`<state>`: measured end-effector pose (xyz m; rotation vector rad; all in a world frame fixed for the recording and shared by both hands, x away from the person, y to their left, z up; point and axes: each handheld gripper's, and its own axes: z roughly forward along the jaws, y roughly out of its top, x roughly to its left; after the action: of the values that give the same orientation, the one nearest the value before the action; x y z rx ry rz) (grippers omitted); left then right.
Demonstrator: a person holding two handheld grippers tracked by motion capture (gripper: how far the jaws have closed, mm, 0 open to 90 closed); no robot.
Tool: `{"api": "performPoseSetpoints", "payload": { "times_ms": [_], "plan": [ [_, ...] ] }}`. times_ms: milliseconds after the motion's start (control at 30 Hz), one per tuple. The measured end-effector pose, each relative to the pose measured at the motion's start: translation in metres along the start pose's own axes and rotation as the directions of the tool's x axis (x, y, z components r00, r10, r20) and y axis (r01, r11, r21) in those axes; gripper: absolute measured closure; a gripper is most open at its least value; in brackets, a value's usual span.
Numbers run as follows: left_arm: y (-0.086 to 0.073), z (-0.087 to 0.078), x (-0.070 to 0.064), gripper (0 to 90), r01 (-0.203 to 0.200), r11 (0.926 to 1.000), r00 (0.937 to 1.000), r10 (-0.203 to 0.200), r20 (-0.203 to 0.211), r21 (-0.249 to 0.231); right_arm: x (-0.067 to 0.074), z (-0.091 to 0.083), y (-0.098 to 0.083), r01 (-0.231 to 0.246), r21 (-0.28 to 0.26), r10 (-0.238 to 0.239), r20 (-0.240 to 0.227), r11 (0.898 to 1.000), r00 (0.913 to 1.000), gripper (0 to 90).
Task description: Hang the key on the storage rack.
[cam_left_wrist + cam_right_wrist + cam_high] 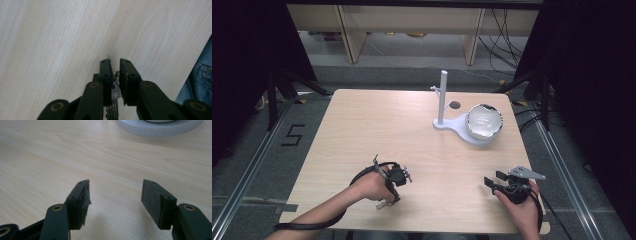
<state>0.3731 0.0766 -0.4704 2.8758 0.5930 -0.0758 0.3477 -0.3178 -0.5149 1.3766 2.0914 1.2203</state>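
My left gripper (384,200) points down at the table near its front edge; in the left gripper view, the left gripper (115,61) has its jaws almost together, shut on a small silvery ridged metal piece (115,93) that looks like a key. The metal piece (382,204) glints below the hand. My right gripper (494,179) rests low at the front right. In its own view the right gripper (115,192) is open with bare wood between the jaws. A white stand (442,97) with a side peg rises from a white base (452,124) at the back.
A white bowl (484,121) with a dark rim sits on the round end of the base, whose ribbed edge (160,127) lies ahead of the right gripper. A small round hole (455,105) marks the table behind the stand. Blue jeans (202,75) show past the table's front edge.
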Motion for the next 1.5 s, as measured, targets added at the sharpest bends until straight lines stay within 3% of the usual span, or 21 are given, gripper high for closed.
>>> {"api": "performPoseSetpoints", "payload": {
  "times_ms": [33,67,100,167,200,333,400,600,633,667,833,1100,1500],
  "plan": [
    [0.0006,-0.0005,0.0003,82.2,0.003,1.0000,1.0000,-0.003,0.002,0.005,0.0022,-0.0005,-0.0002,-0.027,0.010,0.027,-0.004,1.000,0.9996,40.9],
    [0.0008,-0.0003,0.0003,83.3,0.007,1.0000,1.0000,-0.007,0.003,0.004,0.0023,-0.0005,-0.0002,-0.028,0.010,0.028,-0.004,1.000,0.9996,40.9],
    [0.0011,-0.0003,0.0003,84.4,0.008,1.0000,0.9999,-0.008,0.006,0.005,-0.0006,0.0005,-0.0003,0.006,-0.002,-0.006,-0.001,1.000,1.0000,40.9],
    [0.0014,-0.0002,0.0002,86.1,0.010,1.0000,0.9999,-0.010,0.007,0.001,0.0015,-0.0006,-0.0003,-0.025,0.006,0.025,-0.005,1.000,0.9997,40.9],
    [0.0015,-0.0003,0.0003,87.0,0.011,0.9999,0.9999,-0.011,0.005,-0.003,-0.0009,0.0000,-0.0001,0.006,-0.009,-0.006,-0.003,1.000,1.0000,40.9],
    [0.0007,-0.0002,0.0010,87.4,0.026,0.9996,0.9996,-0.026,0.008,-0.008,-0.0014,-0.0019,0.0005,0.020,0.007,-0.020,0.013,1.000,0.9997,40.9],
    [0.0004,-0.0017,0.0021,85.8,0.024,0.9997,0.9997,-0.024,0.010,-0.008,-0.0012,-0.0018,0.0006,0.020,0.009,-0.020,0.015,1.000,0.9997,40.9],
    [-0.0019,-0.0073,0.0022,76.1,0.080,0.9960,0.9968,-0.079,0.008,-0.042,-0.0007,0.0000,0.0002,0.009,-0.001,-0.009,0.004,1.000,1.0000,40.9],
    [-0.0019,-0.0075,0.0026,76.1,0.076,0.9962,0.9971,-0.076,0.001,-0.042,0.0022,0.0009,-0.0005,-0.035,0.000,0.035,-0.015,0.999,0.9993,40.9],
    [-0.0018,-0.0075,0.0025,76.1,0.078,0.9963,0.9970,-0.078,0.000,-0.037,0.0027,-0.0012,0.0001,-0.034,0.025,0.035,-0.004,0.999,0.9994,40.9],
    [-0.0011,-0.0043,0.0021,79.3,0.090,0.9959,0.9960,-0.089,0.006,-0.016,0.0022,0.0008,-0.0005,-0.031,0.001,0.031,-0.014,1.000,0.9994,40.8],
    [-0.0012,-0.0013,0.0028,85.4,0.110,0.9939,0.9939,-0.110,0.012,-0.003,0.0024,-0.0009,0.0002,-0.036,0.027,0.036,-0.004,0.999,0.9994,40.8],
    [-0.0035,-0.0006,0.0007,88.5,0.126,0.9919,0.9919,-0.125,0.019,-0.017,0.0025,-0.0007,0.0002,-0.030,0.029,0.030,-0.003,0.999,0.9995,40.7]
  ]
}}
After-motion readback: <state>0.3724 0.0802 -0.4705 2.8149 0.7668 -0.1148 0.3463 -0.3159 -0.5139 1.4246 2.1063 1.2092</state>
